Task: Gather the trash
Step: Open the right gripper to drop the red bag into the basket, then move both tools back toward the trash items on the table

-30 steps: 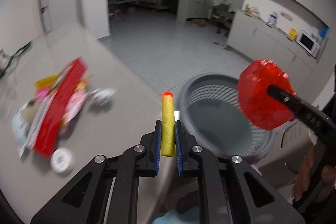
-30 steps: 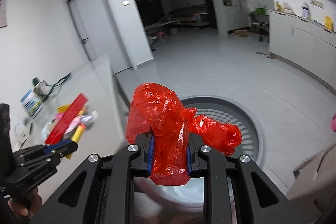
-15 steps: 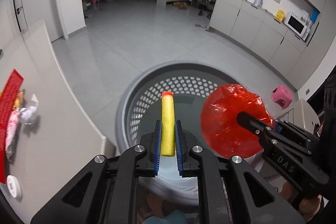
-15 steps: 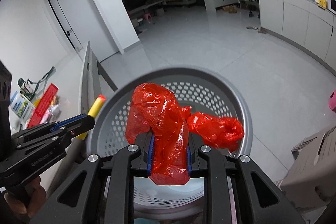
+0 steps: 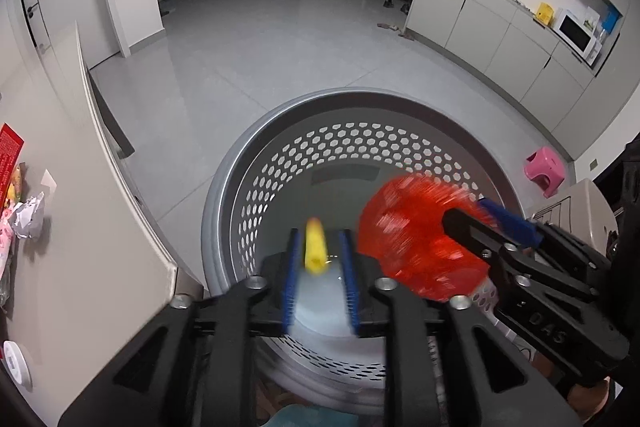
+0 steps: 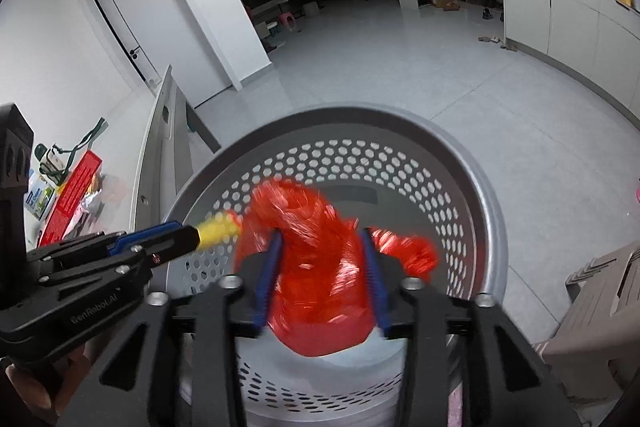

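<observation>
My left gripper [image 5: 319, 263] jaws just spread, yellow foam dart [image 5: 316, 247] loose between, over grey perforated basket [image 5: 400, 107] | right gripper [image 6: 320, 267] just spread, red bag [image 6: 316, 267] loose over basket | basket on pale tiled floor [image 5: 260, 47] beside table [image 5: 80, 247]

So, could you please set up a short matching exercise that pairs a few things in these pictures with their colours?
Things:
1. foam dart between the fingers of the left gripper
2. plastic bag between the fingers of the right gripper
3. perforated basket below both grippers
4. small stool on the floor

Colours:
A. pink
B. grey
C. yellow
D. red

Pairs: 1-C, 2-D, 3-B, 4-A
</observation>
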Demonstrator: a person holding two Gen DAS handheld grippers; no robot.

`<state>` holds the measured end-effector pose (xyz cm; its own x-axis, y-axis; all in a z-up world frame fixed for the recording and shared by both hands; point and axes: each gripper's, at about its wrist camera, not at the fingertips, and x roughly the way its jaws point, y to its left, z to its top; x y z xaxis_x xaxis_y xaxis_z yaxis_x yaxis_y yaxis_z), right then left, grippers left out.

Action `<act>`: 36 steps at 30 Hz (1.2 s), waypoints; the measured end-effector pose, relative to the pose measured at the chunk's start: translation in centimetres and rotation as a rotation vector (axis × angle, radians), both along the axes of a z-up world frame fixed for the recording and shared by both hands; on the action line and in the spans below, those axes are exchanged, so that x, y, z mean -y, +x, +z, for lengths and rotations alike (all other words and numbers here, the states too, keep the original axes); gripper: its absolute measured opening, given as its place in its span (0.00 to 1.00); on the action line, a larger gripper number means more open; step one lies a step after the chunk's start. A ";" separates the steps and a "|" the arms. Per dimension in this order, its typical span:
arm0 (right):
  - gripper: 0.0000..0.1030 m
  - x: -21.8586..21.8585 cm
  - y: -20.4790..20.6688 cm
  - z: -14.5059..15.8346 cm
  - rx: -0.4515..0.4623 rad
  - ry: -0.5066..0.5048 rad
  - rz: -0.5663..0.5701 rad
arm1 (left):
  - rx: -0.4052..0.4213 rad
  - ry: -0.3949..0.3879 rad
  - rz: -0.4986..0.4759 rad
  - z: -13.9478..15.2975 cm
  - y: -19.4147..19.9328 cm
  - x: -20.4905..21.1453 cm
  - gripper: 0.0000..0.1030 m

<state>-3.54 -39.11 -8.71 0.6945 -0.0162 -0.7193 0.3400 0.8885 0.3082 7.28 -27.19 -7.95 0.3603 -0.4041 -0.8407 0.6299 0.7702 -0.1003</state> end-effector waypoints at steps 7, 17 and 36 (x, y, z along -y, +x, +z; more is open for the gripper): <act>0.48 0.4 -0.2 -0.2 -0.007 0.004 -0.015 | 0.018 0.003 0.020 0.0 -0.1 -0.4 0.52; 0.50 -0.3 -0.5 0.0 -0.006 0.005 -0.012 | 0.016 -0.001 0.054 0.0 -0.5 -2.0 0.61; 0.68 -5.5 -0.5 3.5 0.068 -0.077 0.081 | 0.142 -0.019 0.180 4.0 -1.9 -9.2 0.79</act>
<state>-4.08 -33.63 -5.24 0.7431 -0.0113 -0.6691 0.2462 0.9343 0.2578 5.40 -17.97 -3.92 0.5424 -0.3381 -0.7691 0.4914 0.8702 -0.0359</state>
